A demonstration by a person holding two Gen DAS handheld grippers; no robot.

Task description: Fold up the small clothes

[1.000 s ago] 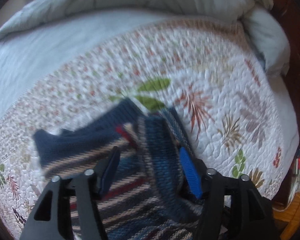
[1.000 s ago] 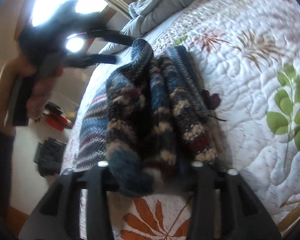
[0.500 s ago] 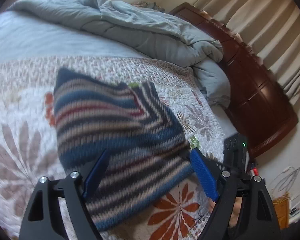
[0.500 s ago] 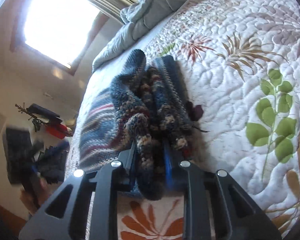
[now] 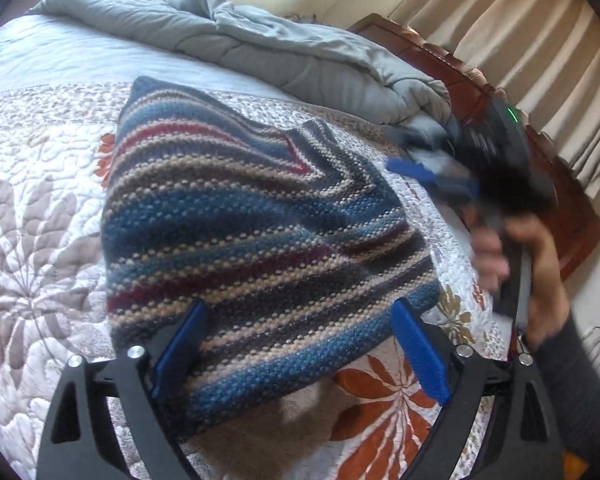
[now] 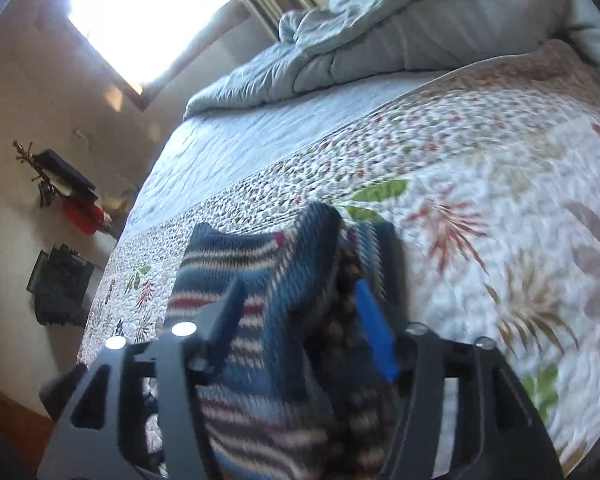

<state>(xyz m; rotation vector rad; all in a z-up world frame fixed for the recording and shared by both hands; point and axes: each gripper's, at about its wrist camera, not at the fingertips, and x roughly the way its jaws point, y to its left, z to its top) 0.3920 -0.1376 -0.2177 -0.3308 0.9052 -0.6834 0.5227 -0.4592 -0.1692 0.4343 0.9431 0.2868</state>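
A striped knit garment [image 5: 252, 240], blue, red and beige, lies folded flat on the floral quilt [image 5: 32, 208]. My left gripper [image 5: 296, 344] is open and empty, hovering over the garment's near edge. In the left wrist view my right gripper [image 5: 432, 168] shows blurred, lifted at the garment's far right corner, held by a hand [image 5: 536, 272]. In the right wrist view the right gripper [image 6: 300, 320] is open around a raised fold of the garment [image 6: 268, 280]; the view is blurred and contact is unclear.
A grey duvet [image 5: 268, 52] is bunched at the head of the bed. A dark wooden headboard [image 5: 460, 80] and beige curtains [image 5: 520, 28] stand behind it. In the right wrist view a bright window [image 6: 148, 12] and wall shelves [image 6: 72, 192] are on the left.
My right gripper, shut on the garment's fold half a second ago, has opened and lifted away. My left gripper has pulled back over the near edge. The garment now lies flat.
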